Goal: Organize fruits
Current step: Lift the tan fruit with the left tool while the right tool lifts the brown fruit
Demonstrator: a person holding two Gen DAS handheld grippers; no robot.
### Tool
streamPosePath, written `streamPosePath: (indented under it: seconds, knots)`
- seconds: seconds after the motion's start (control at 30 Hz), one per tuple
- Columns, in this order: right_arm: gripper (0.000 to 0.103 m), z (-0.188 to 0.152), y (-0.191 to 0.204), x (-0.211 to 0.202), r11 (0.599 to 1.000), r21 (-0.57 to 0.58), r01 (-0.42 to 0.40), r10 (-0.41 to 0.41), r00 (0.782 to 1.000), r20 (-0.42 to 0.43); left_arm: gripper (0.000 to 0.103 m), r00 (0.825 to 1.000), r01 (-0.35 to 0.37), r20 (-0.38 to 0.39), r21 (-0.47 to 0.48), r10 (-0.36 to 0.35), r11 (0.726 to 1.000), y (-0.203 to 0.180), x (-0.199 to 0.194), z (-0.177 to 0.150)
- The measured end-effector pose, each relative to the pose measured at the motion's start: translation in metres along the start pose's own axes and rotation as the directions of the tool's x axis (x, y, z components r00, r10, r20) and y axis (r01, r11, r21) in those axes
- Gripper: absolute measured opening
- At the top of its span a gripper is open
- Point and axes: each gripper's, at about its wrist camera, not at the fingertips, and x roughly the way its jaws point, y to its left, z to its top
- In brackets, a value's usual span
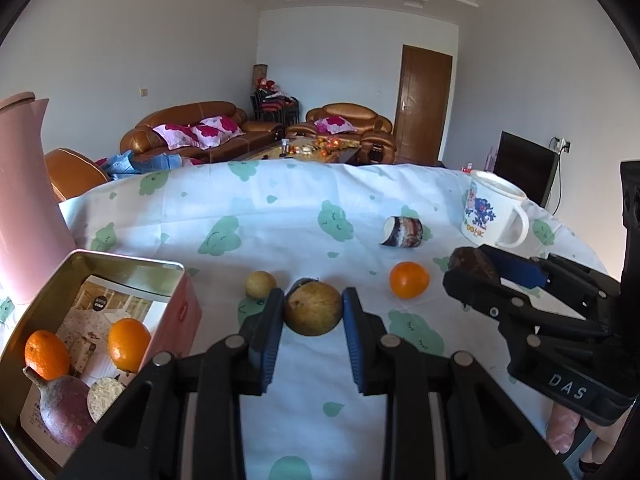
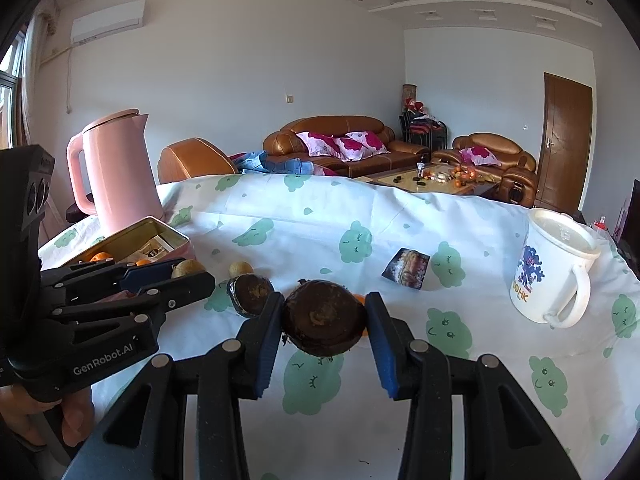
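Left wrist view: left gripper (image 1: 313,312), centre frame, is closed onto a yellowish-brown fruit (image 1: 313,309), both blue pads touching its sides; whether it has left the cloth cannot be told. Probably bound for the open tin (image 1: 128,263) at lower left, which holds two oranges (image 1: 47,354), a purple root and a pale disc on printed paper. A loose orange (image 1: 409,279) and a small yellow fruit (image 1: 260,284) lie on the tablecloth (image 1: 280,208). Right wrist view: right gripper (image 2: 325,320) is clamped on a dark brown round fruit (image 2: 324,318), centre frame. The white mug (image 2: 554,266) at right shows no contents.
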Motion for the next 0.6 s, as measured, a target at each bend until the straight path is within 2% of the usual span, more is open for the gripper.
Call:
streamPosePath:
  seconds: [0.6]
  knots:
    - [0.044, -0.0009, 0.0027, -0.0075, 1.000, -0.016, 0.000, 0.000, 0.999, 0.040, 0.030, 0.999, -0.020, 0.046, 0.010, 0.019, 1.000, -0.0026, -0.0083, 0.0004]
